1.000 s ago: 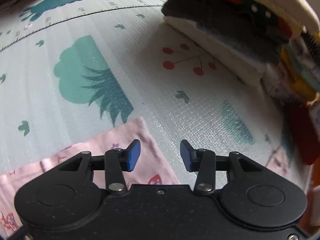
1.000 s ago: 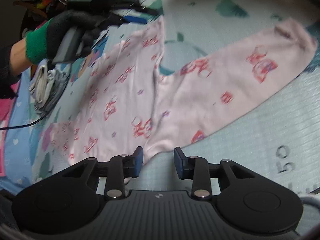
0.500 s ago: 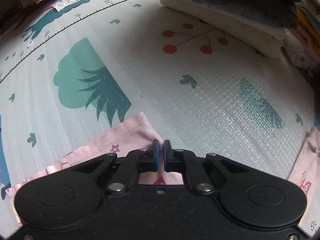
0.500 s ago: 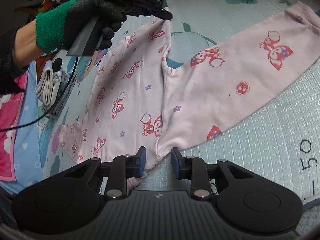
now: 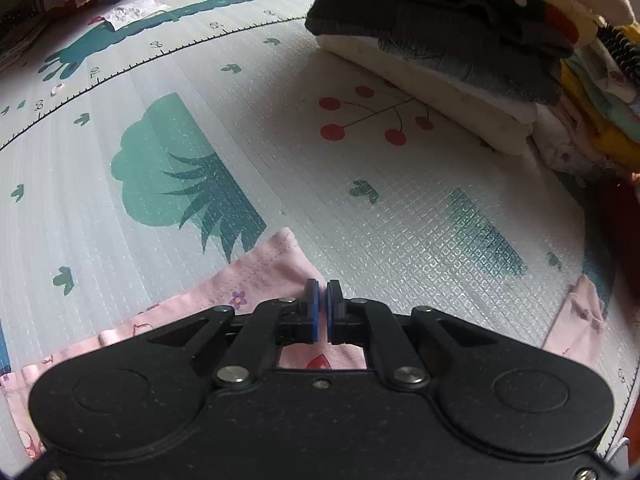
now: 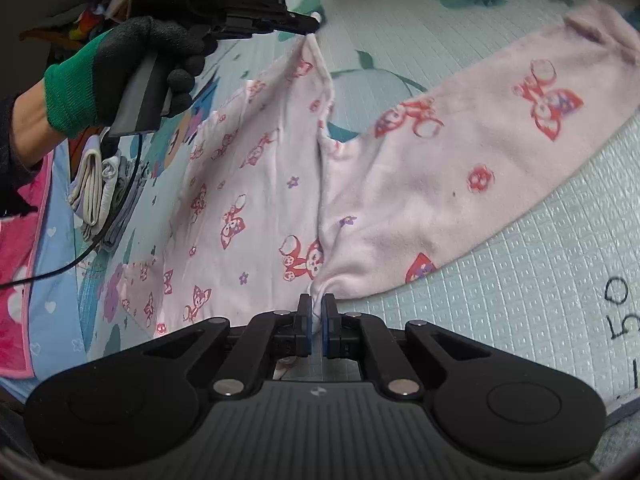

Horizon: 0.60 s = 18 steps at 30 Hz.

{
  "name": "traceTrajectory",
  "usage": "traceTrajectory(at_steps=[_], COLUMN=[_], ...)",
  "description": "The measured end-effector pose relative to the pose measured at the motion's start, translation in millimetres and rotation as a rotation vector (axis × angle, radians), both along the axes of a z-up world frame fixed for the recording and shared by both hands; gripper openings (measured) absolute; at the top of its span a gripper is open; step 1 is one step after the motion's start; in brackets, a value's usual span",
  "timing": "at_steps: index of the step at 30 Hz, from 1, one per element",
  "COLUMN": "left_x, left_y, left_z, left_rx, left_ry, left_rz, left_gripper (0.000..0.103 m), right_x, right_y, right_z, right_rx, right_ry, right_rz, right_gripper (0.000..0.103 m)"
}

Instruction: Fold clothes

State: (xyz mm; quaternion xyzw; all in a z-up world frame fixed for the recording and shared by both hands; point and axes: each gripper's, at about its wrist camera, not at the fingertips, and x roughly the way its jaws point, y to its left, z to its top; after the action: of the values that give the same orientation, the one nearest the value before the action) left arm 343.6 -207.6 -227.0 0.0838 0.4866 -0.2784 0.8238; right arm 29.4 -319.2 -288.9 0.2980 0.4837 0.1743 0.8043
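Left wrist view, from left to right: a crumpled white paper [image 5: 132,12] lies far back on the play mat [image 5: 360,208], which has a green tree print, a ruler line and red cherries. In the middle, near the camera, the left gripper [image 5: 322,308] has its fingers pressed together on the hem corner of the pink pyjama trousers [image 5: 256,276]. At the right, a tall stack of folded clothes [image 5: 460,52] stands on the mat, well apart from the trousers, and nothing lies between them.

In the right wrist view, a pink towel [image 6: 20,264] and some small folded cloths [image 6: 96,184] lie at the left edge. A hand in a green and black glove [image 6: 120,68] holds the left gripper [image 6: 314,24], which lifts one leg end. The trousers [image 6: 440,184] spread across the mat [image 6: 520,300], the other leg going to the right. The right gripper [image 6: 317,312] pinches the cloth near the crotch, fingers closed on it.
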Motion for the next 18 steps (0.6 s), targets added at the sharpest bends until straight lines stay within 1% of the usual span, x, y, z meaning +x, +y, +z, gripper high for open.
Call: traceTrajectory(at_steps=[3,7,14,18], left_x=[-1,-1,2,4], left_y=[10,30,68,87], left_z=[6,13,15,7], left_rx=[-0.028,-0.06,-0.065,-0.068], left_ry=[-0.006,-0.014,-0.02,-0.013], left_rz=[-0.006,-0.016,-0.007,0.004], left_gripper=[0.002,0.002,0.002,0.002], right_x=[0,-1,-8,-6], right_y=[9,33,81,104], right_z=[17,36,57,59], right_rx=[-0.098,-0.239,-0.397,-0.465], right_ry=[-0.078,-0.185,-0.367,-0.417], right_rz=[0.065,0.217,0.509,0.614], right_gripper=[0.006,0.006,0.006,0.006])
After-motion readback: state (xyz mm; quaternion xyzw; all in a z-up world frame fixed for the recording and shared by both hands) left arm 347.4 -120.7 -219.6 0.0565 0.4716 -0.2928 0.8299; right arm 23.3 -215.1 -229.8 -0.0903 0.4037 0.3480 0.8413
